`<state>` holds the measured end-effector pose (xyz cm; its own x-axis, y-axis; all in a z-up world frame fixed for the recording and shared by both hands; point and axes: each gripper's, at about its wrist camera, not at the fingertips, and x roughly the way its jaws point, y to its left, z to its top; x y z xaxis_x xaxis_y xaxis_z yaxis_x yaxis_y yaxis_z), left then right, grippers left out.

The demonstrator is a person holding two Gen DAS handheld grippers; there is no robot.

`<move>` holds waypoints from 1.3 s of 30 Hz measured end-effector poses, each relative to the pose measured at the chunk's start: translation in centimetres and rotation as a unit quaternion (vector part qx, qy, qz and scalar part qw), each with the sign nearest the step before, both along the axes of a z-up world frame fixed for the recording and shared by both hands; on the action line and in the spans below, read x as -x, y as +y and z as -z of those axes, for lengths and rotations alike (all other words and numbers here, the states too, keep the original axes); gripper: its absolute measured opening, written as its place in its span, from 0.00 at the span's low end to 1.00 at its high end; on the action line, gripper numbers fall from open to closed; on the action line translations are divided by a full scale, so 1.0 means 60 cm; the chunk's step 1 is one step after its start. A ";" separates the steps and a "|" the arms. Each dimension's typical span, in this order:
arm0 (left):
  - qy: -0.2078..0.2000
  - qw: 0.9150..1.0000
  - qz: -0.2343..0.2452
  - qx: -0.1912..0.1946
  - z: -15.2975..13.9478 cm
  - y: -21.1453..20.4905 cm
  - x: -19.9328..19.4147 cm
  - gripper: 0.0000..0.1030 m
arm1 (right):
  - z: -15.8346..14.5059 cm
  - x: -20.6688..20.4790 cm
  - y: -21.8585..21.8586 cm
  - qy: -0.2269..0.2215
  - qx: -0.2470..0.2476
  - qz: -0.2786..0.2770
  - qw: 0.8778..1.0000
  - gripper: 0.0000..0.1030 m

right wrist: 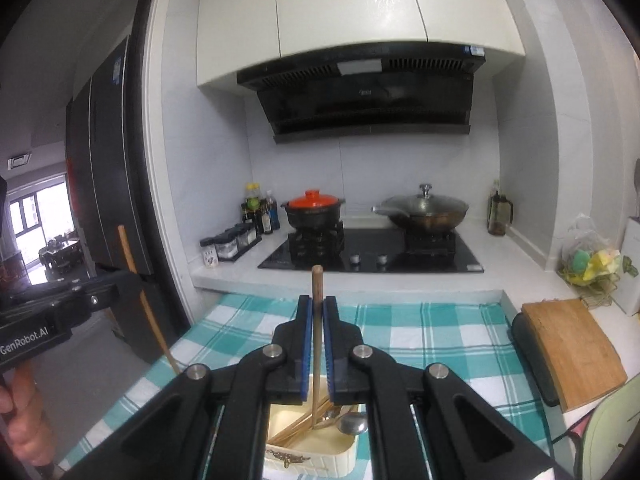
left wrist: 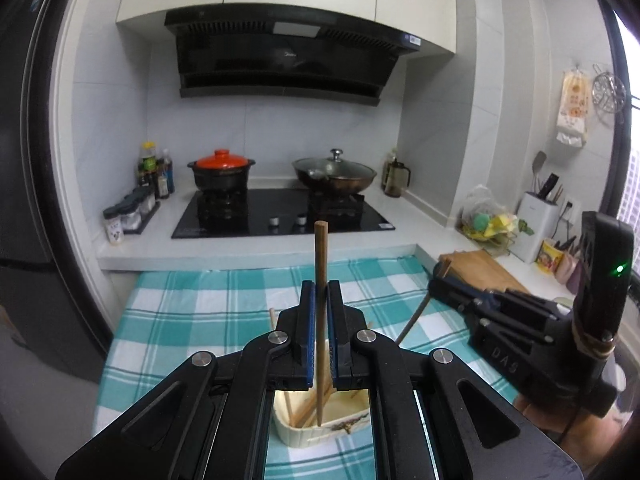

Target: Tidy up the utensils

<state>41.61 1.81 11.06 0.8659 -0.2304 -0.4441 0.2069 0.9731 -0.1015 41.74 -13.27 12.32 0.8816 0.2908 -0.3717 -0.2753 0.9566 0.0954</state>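
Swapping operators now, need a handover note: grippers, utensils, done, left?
Left gripper: shut on a wooden chopstick, upright.
Right gripper: shut on a second chopstick, upright.
Both are raised over the cream tray on the checked cloth. Tray holds more chopsticks and a metal spoon.
Done: one chopstick lifted per gripper.
Left: place both; sort the rest.

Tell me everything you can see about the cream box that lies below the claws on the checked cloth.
The cream rectangular box is an open, lidless container with rounded corners, and its material looks like enamelled metal or ceramic. A dark ornament sits on its near wall. It rests flat on the teal-and-white checked cloth. Inside lie several wooden chopsticks and a metal spoon, leaning on its floor and walls. The claw frames hide much of its rim. Neither claw touches it.
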 end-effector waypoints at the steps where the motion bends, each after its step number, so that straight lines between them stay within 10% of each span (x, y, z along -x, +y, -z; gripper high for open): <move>1: 0.009 1.000 -0.003 -0.001 0.013 -0.004 -0.017 0.04 | 0.016 -0.020 0.004 0.023 -0.003 -0.005 1.000 0.05; 10: 0.112 0.993 -0.030 -0.010 0.142 -0.017 -0.127 0.06 | 0.168 -0.151 0.019 0.193 -0.014 -0.028 0.981 0.06; 16: 0.128 0.991 -0.042 0.000 0.139 0.018 -0.087 0.66 | 0.165 -0.149 0.031 0.189 0.003 -0.044 0.981 0.26; 18: 0.126 0.991 -0.034 -0.010 0.124 0.031 -0.054 0.76 | 0.140 -0.120 0.030 0.163 0.013 -0.045 0.985 0.41; 25: 0.175 0.981 -0.004 -0.088 0.158 0.065 0.110 0.89 | 0.109 0.040 0.002 0.134 0.064 -0.066 0.987 0.46; 32: 0.228 0.968 -0.003 -0.105 0.319 0.057 0.299 0.89 | 0.247 0.225 -0.040 0.179 0.152 -0.056 0.970 0.46; 39: 0.251 0.967 -0.039 -0.019 0.429 0.017 0.405 0.89 | 0.406 0.386 -0.053 0.227 0.098 -0.010 0.969 0.46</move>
